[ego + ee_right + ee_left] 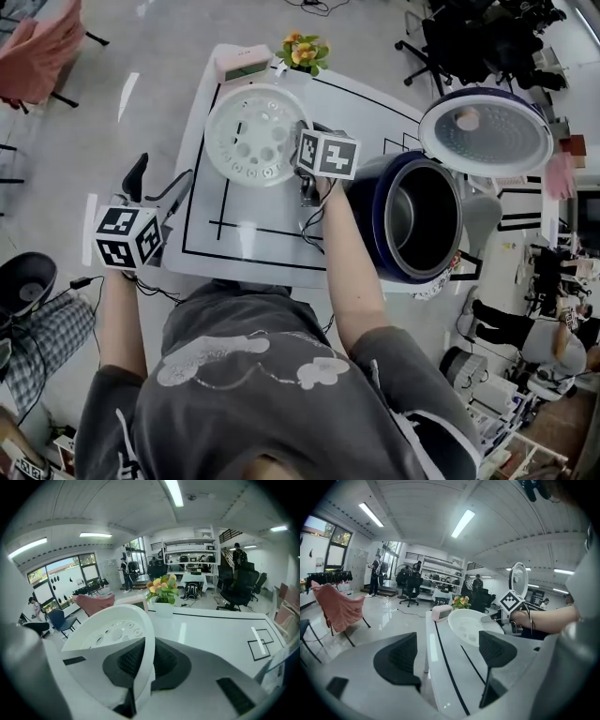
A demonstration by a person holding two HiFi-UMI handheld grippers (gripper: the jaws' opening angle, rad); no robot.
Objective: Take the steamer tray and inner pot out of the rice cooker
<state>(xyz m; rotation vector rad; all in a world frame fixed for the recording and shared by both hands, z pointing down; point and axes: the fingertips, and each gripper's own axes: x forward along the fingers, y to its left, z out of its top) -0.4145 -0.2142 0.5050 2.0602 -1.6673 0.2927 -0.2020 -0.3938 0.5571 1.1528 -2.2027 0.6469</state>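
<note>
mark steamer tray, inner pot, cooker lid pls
steamer tray [255, 136], head view, perforated base
inner pot [419, 220], head view, inside wall
cooker lid [486, 131], head view, inner face of the open lid

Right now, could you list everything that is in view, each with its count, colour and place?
steamer tray: one, white, perforated, over the table's far left part
rice cooker: one, dark blue, on the table's right side, its lid open
inner pot: one, metallic grey, inside the rice cooker
table: one, white with black lines, in front of the person
small clock: one, pink, at the table's far edge
potted flowers: one, yellow and orange, beside the small clock
left gripper: one, jaws open and empty, by the table's left edge
right gripper: one, jaws shut on the steamer tray's rim
</note>
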